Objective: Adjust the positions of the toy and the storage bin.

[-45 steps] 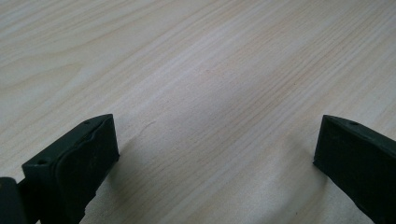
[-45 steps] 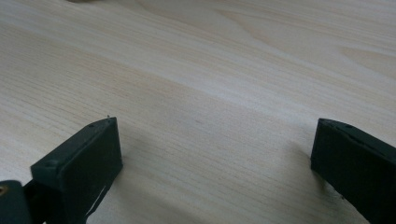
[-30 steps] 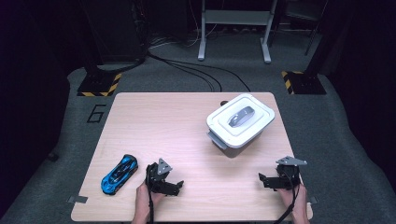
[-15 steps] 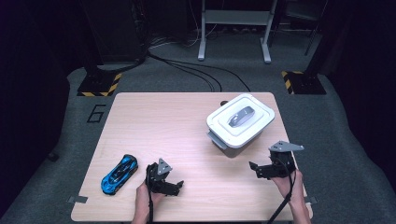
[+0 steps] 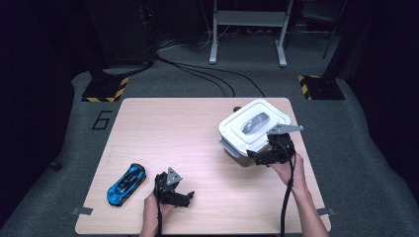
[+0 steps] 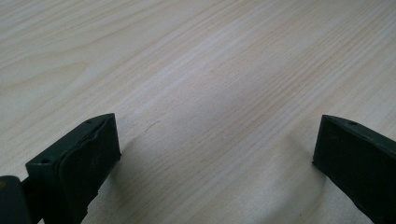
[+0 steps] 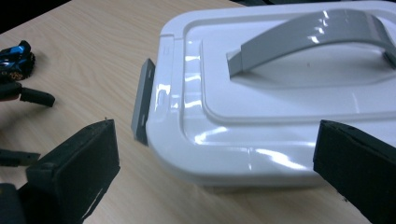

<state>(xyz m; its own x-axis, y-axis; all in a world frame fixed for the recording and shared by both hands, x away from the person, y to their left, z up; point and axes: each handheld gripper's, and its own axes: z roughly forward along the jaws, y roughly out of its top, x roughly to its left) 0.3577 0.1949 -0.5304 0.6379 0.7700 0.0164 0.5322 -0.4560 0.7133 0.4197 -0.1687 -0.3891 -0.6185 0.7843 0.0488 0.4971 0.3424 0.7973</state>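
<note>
Both tongs gaped apart: the right gripper (image 5: 261, 157) neared the white lidded box (image 5: 253, 129); a skewed approach risked shoving it. The left gripper (image 5: 184, 197) rested well away.

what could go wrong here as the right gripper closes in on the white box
1. The right gripper is open at the near corner of the white box, not at its grey handle. Closing there may slip off the glossy lid or just push the box.
2. The grey latch sits beside one jaw and might get knocked open.
3. The box stands near the table edge, so a shove could slide it off.
</note>
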